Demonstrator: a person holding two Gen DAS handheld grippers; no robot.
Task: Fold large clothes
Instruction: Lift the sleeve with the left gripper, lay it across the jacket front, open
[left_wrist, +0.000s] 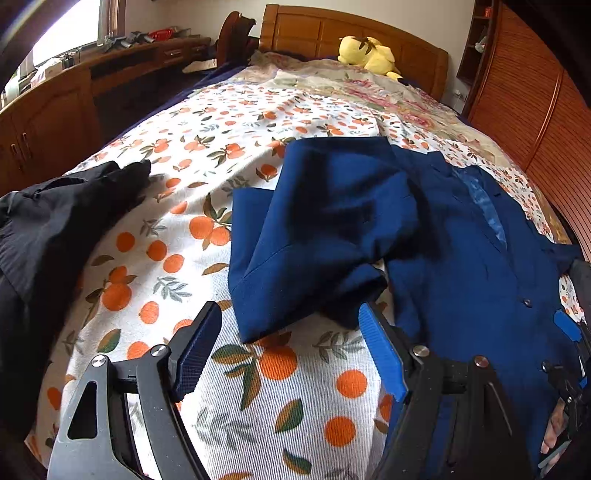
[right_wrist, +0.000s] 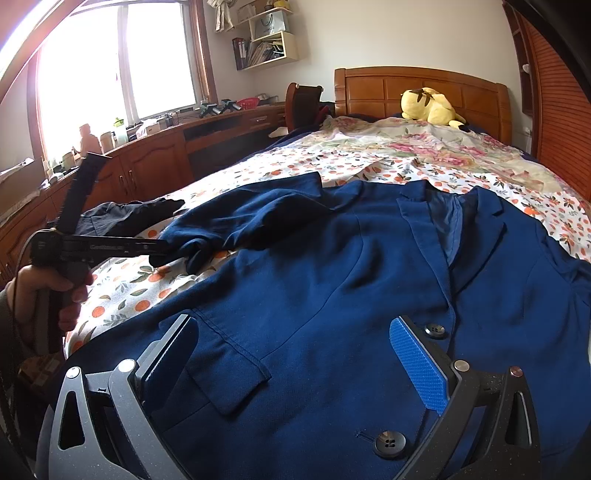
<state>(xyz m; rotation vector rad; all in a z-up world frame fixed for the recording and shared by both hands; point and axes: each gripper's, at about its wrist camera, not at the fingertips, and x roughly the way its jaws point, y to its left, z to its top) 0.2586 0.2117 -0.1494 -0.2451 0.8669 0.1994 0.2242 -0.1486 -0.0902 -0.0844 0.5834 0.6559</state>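
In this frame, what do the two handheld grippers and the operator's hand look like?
Both the left gripper and the right gripper have black linkage arms with silver rivets, grey plates with triangular cutouts, and ribbed finger pads, the right pad of each clearly blue. From the side, the left gripper shows white lettering, a cable, and a bare hand with a dark cuff.

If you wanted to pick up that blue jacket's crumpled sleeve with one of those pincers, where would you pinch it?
Probably at the cuff end of the sleeve, which lies bunched on the bedspread just ahead of the open left gripper. Coming in low from the foot of the bed, one finger could slide under the raised fold. The blue jacket body lies flat, offering less edge.
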